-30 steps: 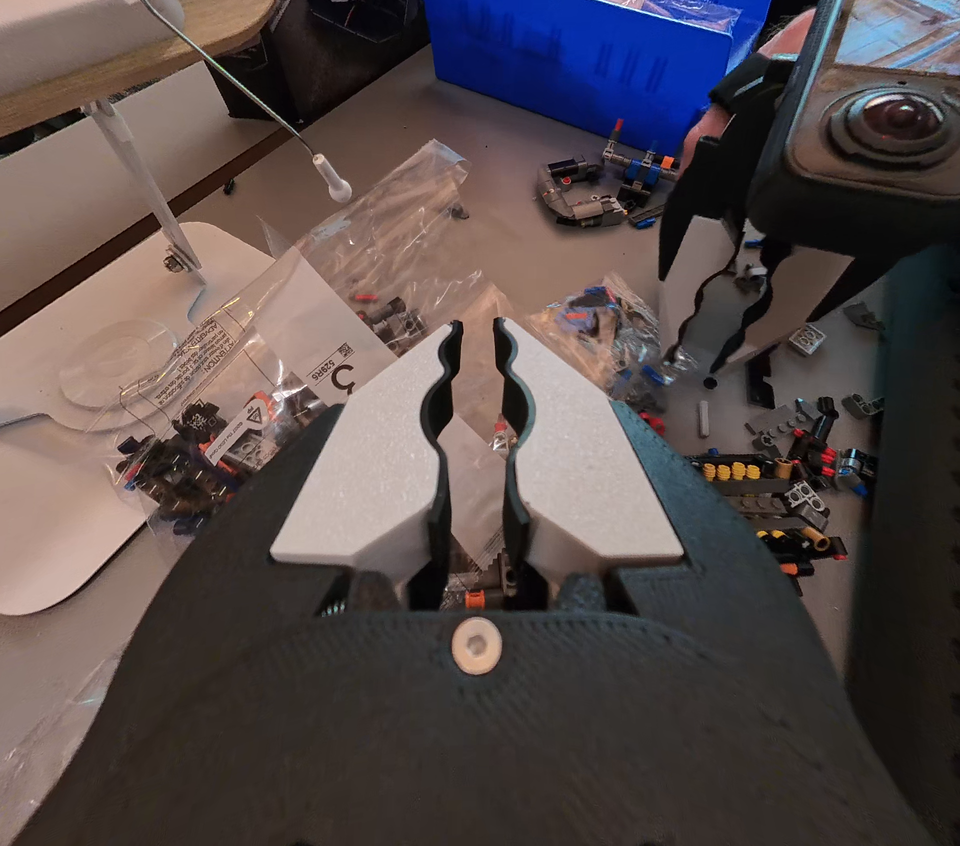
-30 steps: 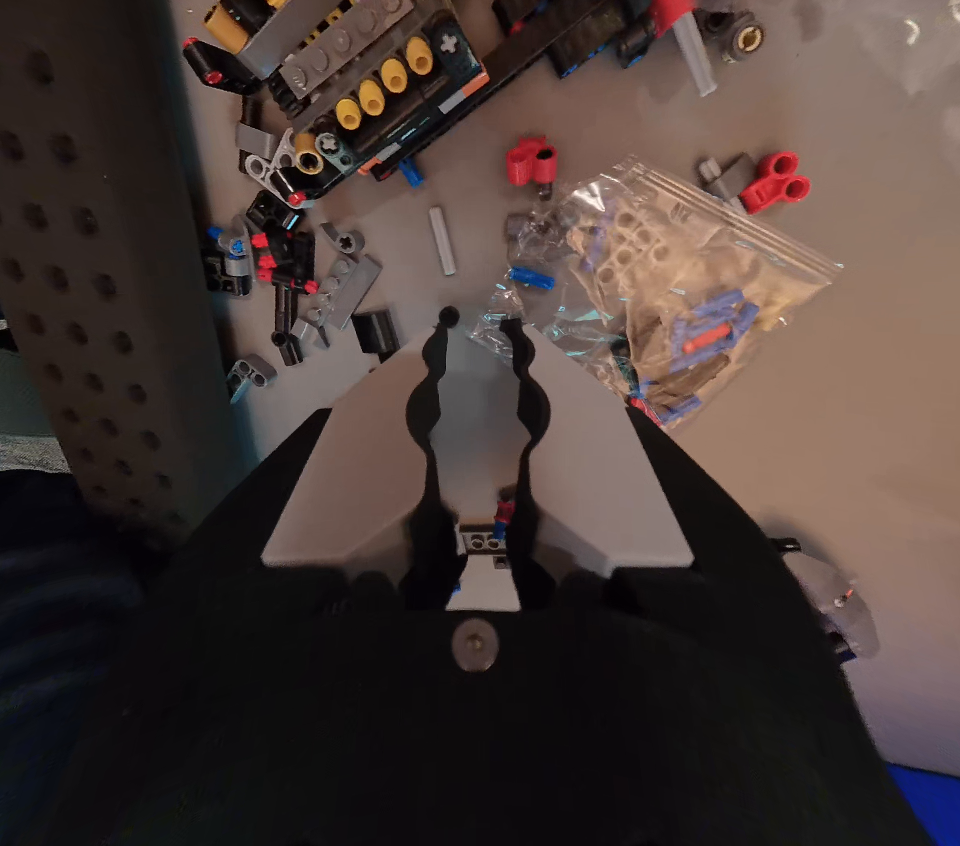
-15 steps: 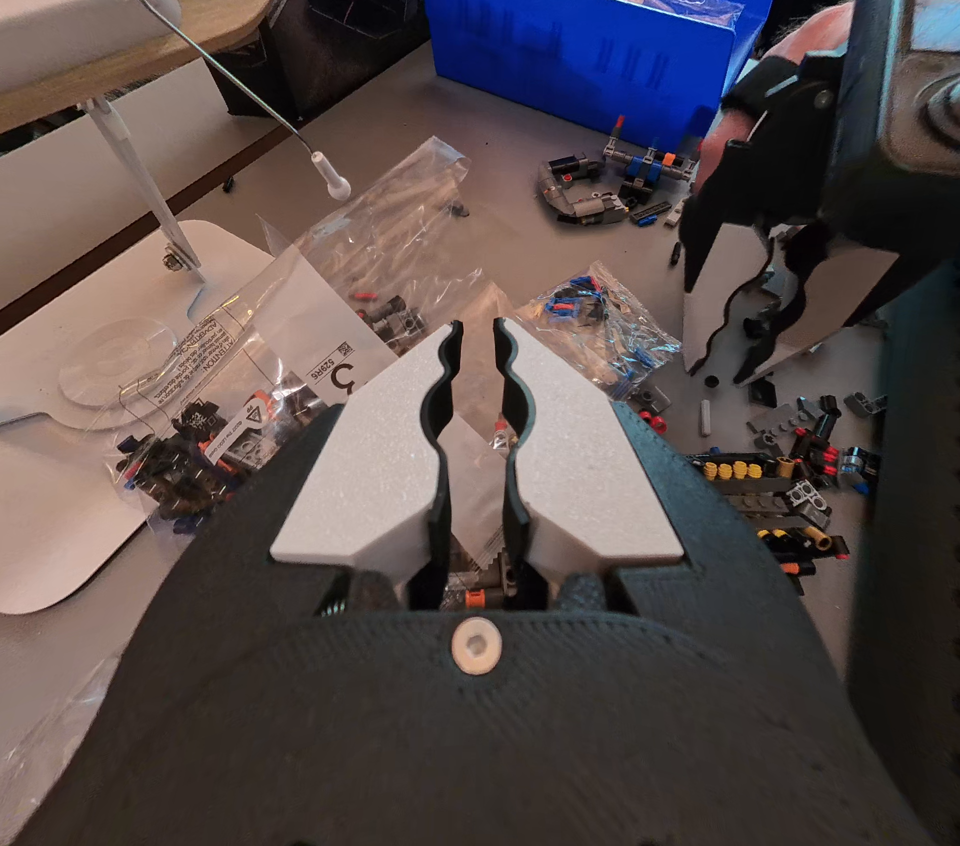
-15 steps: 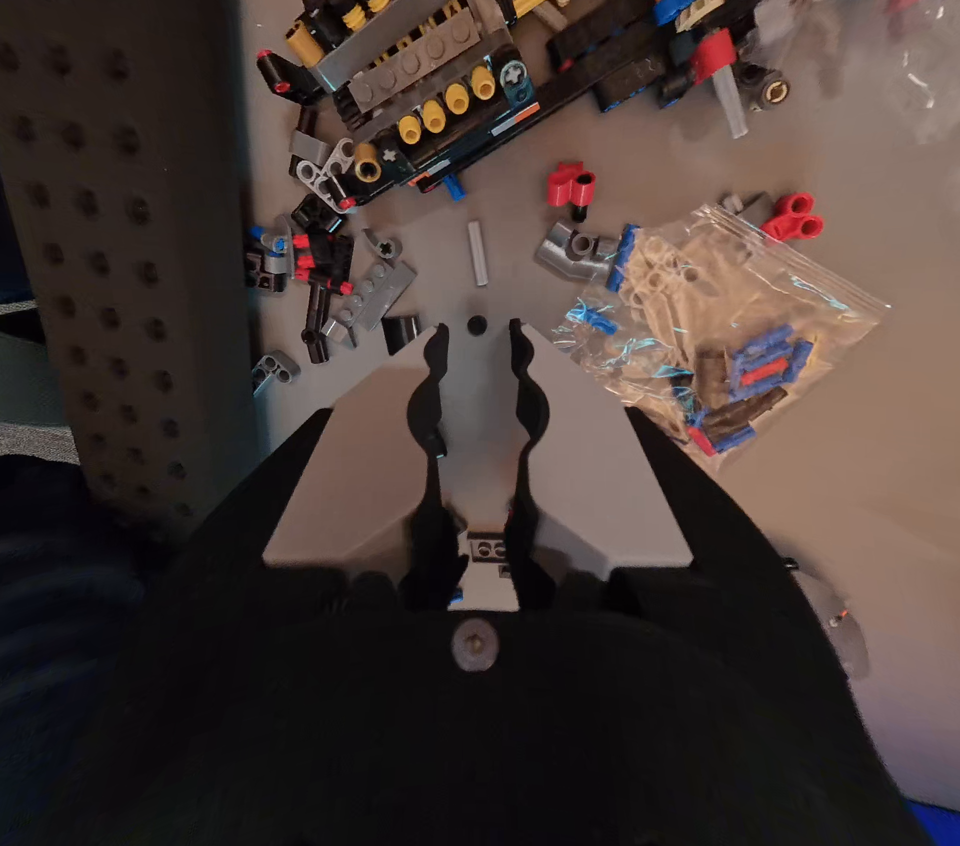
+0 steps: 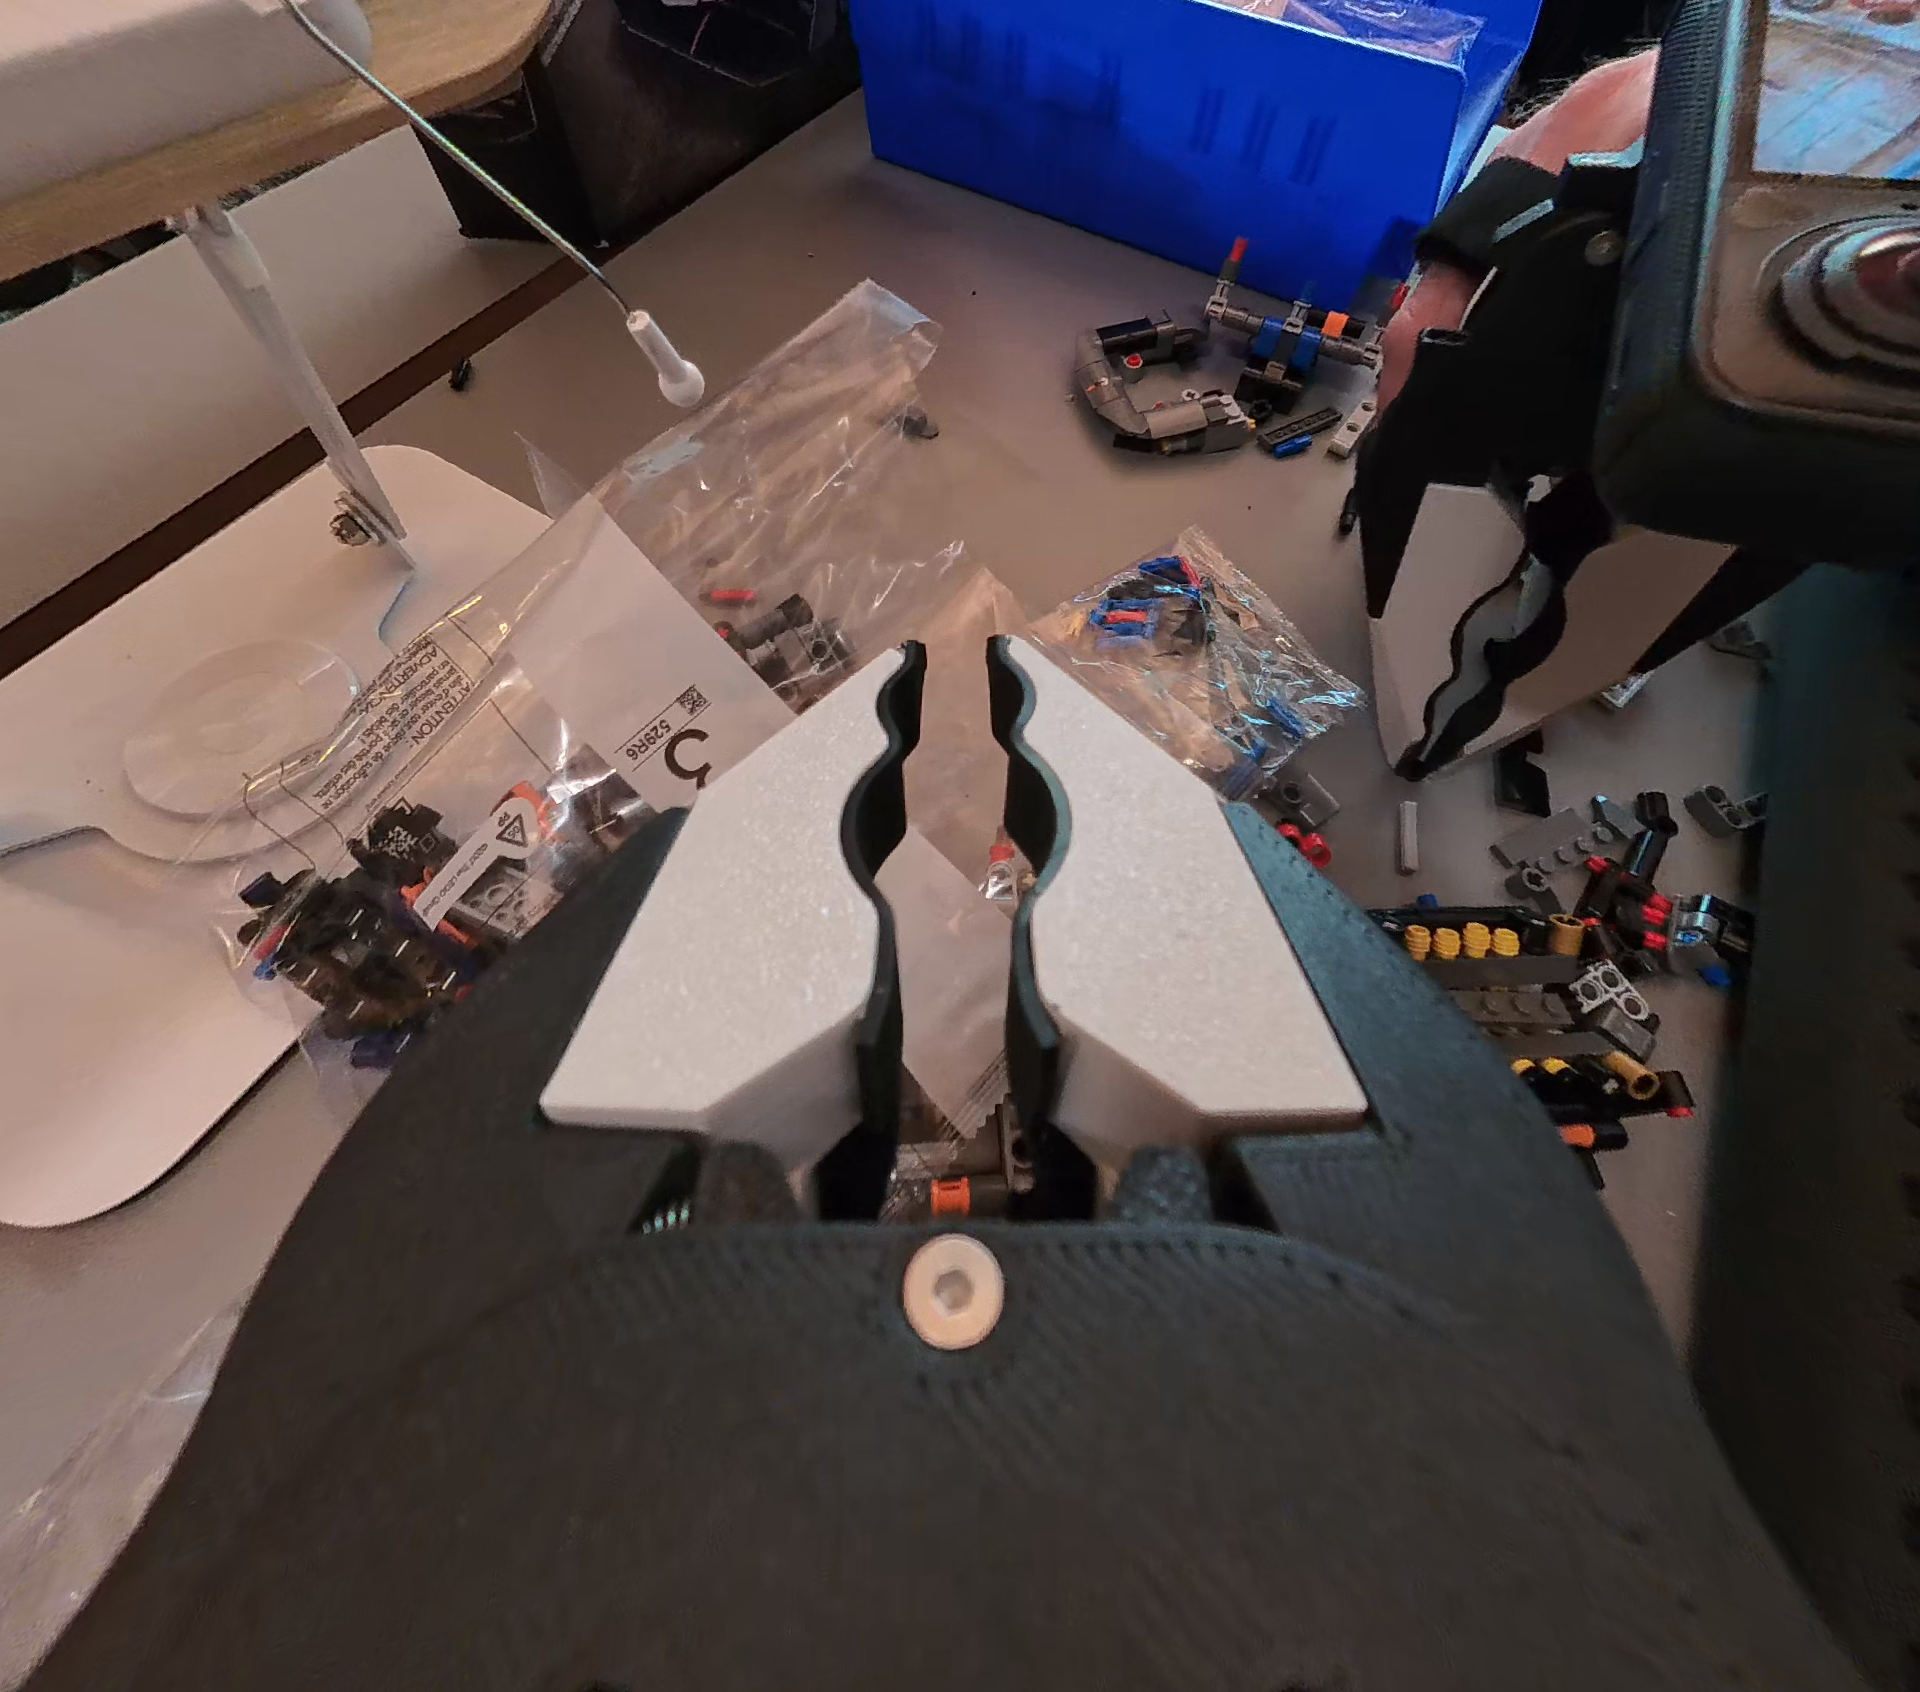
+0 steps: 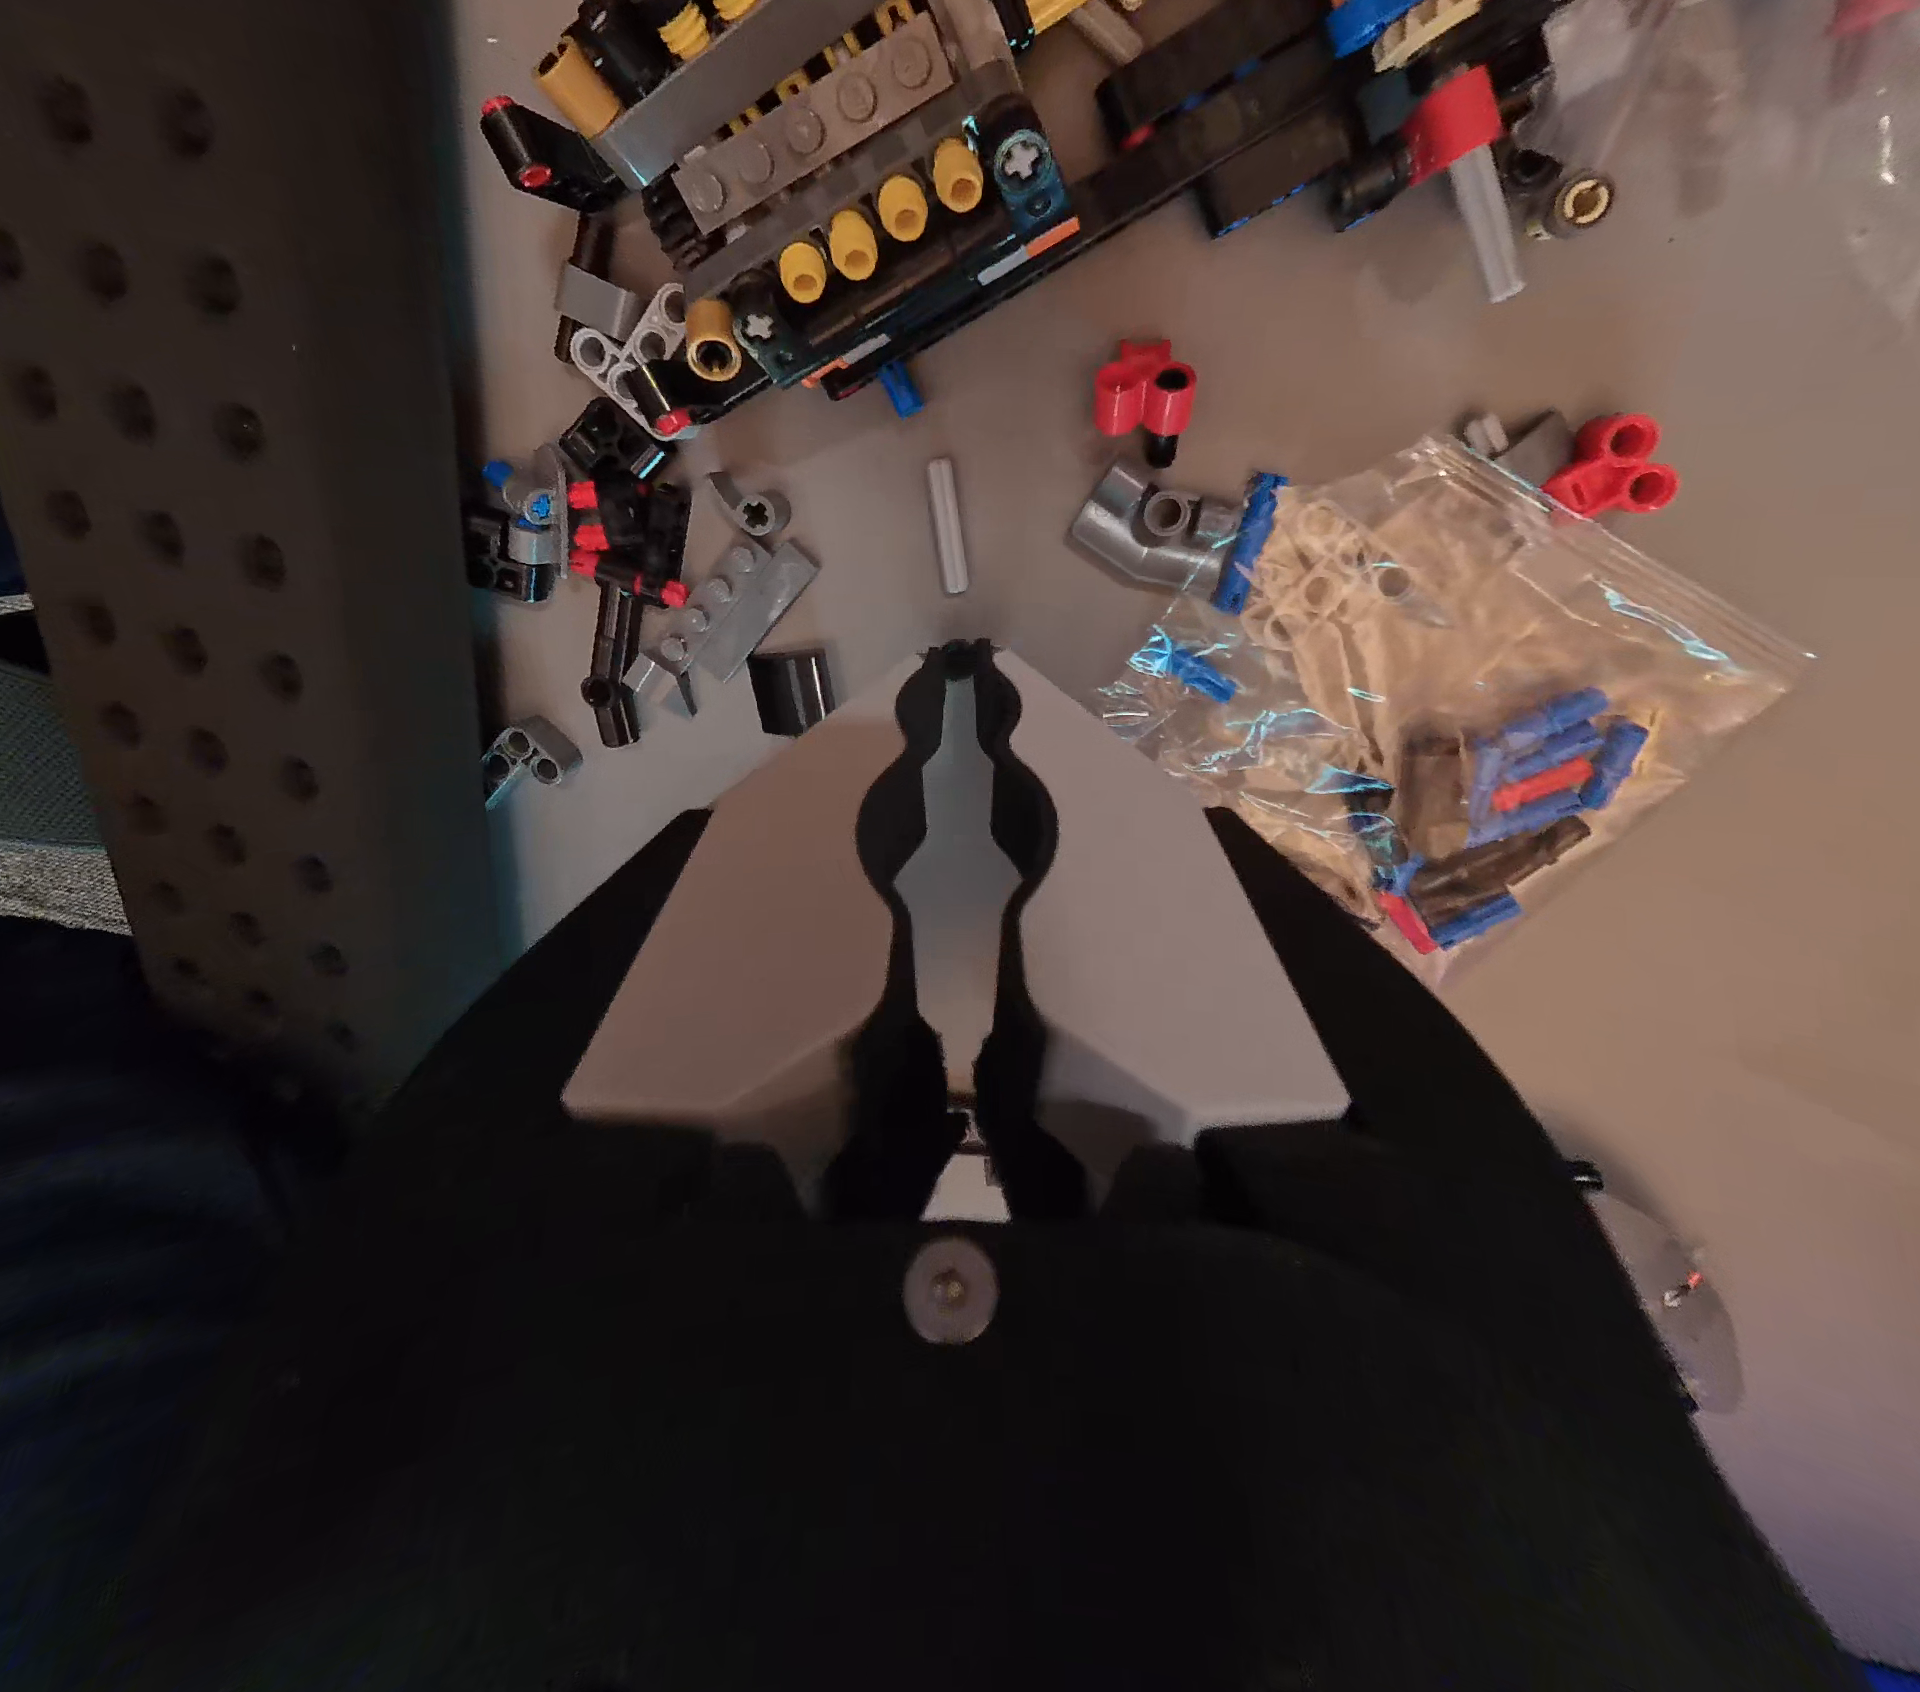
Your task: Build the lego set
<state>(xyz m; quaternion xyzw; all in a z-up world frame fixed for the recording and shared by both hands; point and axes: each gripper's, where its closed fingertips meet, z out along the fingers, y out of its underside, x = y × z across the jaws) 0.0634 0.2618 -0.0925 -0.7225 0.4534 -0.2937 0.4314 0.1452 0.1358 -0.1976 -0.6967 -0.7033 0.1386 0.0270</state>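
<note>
A partly built Lego assembly (image 6: 831,188) with yellow pins and grey plates lies on the grey table; it also shows in the left wrist view (image 5: 1496,956). My right gripper (image 6: 956,655) points down at the table with its tips closed on a small black pin (image 6: 956,651). In the left wrist view the right gripper (image 5: 1411,767) touches the table beside a small bag of blue and tan pins (image 5: 1195,655). That bag (image 6: 1455,707) lies just right of the tips. My left gripper (image 5: 948,655) is slightly open and empty, held above the large parts bags (image 5: 468,811).
Loose parts lie near the right tips: a grey axle (image 6: 948,525), a grey plate (image 6: 743,603), red connectors (image 6: 1143,395). A blue bin (image 5: 1143,63) stands at the back, with a small sub-assembly (image 5: 1195,385) before it. A white stand base (image 5: 156,811) is left. A dark perforated panel (image 6: 208,395) borders the right view. Some 20 centimetres of space lies between my two pairs of fingers. It is some 4 centimetres from my right tips to the grey plate (image 6: 743,603). It is also in sight in the left wrist view (image 5: 1546,842).
My right gripper has moved onto the small black pin and its jaws have closed on it. The left gripper has not moved.
</note>
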